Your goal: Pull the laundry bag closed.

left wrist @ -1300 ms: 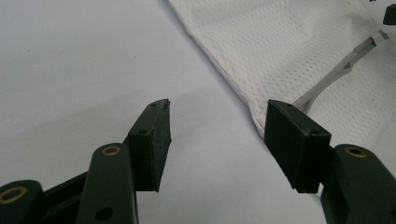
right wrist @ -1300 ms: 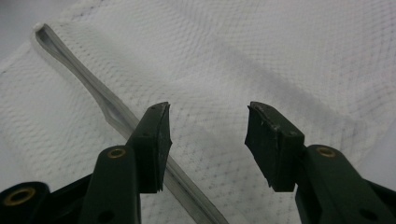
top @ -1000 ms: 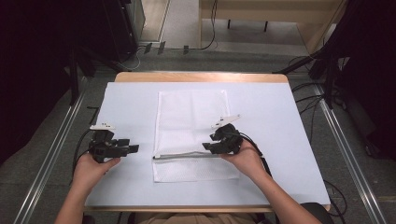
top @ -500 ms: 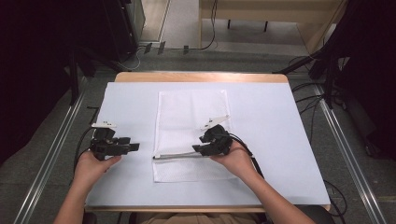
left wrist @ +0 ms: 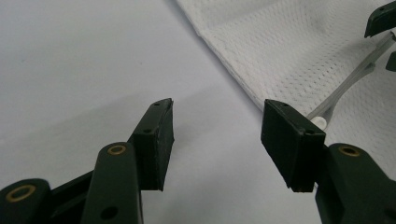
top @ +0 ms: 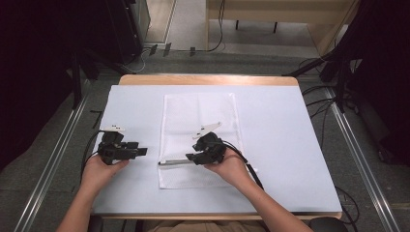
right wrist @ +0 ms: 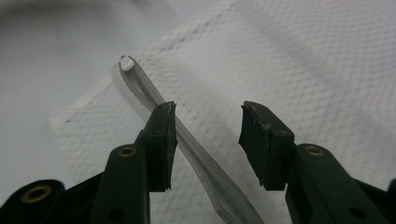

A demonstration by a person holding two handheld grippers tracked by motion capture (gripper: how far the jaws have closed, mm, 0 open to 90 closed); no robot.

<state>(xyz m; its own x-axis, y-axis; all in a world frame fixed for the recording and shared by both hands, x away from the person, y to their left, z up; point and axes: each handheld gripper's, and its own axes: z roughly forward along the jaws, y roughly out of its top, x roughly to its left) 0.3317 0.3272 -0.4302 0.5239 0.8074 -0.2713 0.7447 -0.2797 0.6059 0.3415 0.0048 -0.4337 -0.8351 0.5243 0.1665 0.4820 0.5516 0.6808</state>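
A white mesh cloth [top: 200, 116] lies flat on the pale blue table cover [top: 285, 145]. Across its near part lies a thin clear plastic rod [top: 171, 162] with a white tip at the cloth's left edge. My right gripper [top: 192, 157] hovers open over the rod's right part. In the right gripper view the rod [right wrist: 142, 86] runs past the inner side of the left jaw, and the right gripper [right wrist: 208, 140] holds nothing. My left gripper [top: 142, 152] is open over bare table, left of the cloth. In the left gripper view the left gripper [left wrist: 217, 135] faces the cloth's edge [left wrist: 280, 42] and the rod's tip [left wrist: 343, 88].
The table's wooden far edge [top: 208, 79] shows beyond the cover. Metal rails [top: 53, 159] run along both sides of the table, and cables lie on the floor. The person's hands and forearms come in from the bottom.
My right gripper has slid left along the rod toward the cloth's left edge. The left gripper has stayed almost still.
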